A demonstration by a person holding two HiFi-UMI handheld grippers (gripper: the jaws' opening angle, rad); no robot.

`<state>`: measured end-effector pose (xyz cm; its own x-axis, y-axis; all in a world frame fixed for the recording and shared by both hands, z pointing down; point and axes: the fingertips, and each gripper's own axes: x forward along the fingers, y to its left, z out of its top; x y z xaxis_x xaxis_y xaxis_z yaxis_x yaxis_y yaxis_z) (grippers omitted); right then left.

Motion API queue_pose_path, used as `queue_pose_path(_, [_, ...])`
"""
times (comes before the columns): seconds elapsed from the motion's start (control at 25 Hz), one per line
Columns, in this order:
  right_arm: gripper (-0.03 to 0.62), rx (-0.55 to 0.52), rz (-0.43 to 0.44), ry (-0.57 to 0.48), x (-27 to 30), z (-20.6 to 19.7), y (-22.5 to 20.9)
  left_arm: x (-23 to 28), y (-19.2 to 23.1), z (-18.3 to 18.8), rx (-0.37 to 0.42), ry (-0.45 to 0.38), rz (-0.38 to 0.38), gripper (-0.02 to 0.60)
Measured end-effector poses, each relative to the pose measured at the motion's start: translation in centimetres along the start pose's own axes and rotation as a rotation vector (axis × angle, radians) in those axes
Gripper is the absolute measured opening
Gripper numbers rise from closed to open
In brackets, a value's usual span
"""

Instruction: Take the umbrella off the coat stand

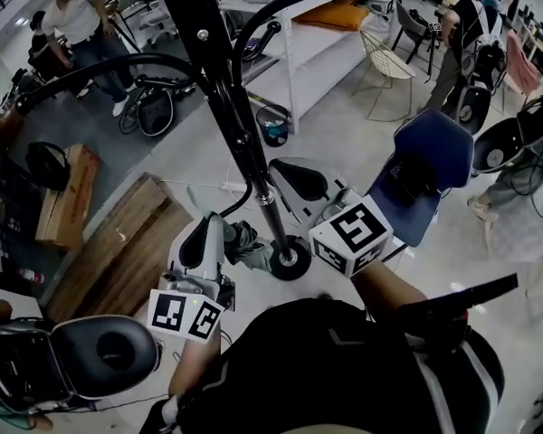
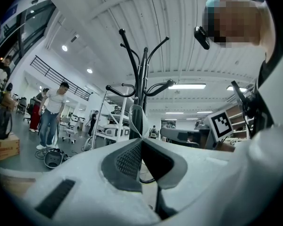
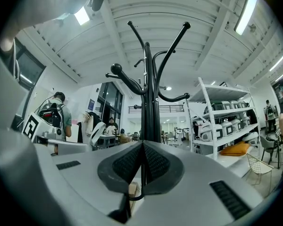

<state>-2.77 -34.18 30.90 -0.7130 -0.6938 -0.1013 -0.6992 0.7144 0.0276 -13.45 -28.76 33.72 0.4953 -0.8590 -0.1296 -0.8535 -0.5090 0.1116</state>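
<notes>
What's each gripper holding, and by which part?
Left gripper: shut on a pale strap loop, pinched at its base. Right gripper: jaws together; a thin dark cord shows there, hold unclear.

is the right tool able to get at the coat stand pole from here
Probably yes: the right tool points straight at the coat stand pole, nothing between, though its jaws are together.

Both grippers are out in front. The left gripper (image 2: 141, 139) sits at seven o'clock in the head view and points to one o'clock, jaws pressed together on a pale strap loop (image 2: 137, 120). The right gripper (image 3: 142, 145), near four o'clock, aims to ten o'clock with its jaws closed tight. The bare right forearm (image 1: 391, 286) trails behind it.
</notes>
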Motion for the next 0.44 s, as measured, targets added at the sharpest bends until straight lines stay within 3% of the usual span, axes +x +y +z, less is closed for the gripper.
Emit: queue_pose_path(0.44, [0.006, -0.017, -0.014, -0.001, -0.10, -0.63, 0.04, -0.07, -0.14, -0.61, 0.011, -0.005, -0.020, 0.012])
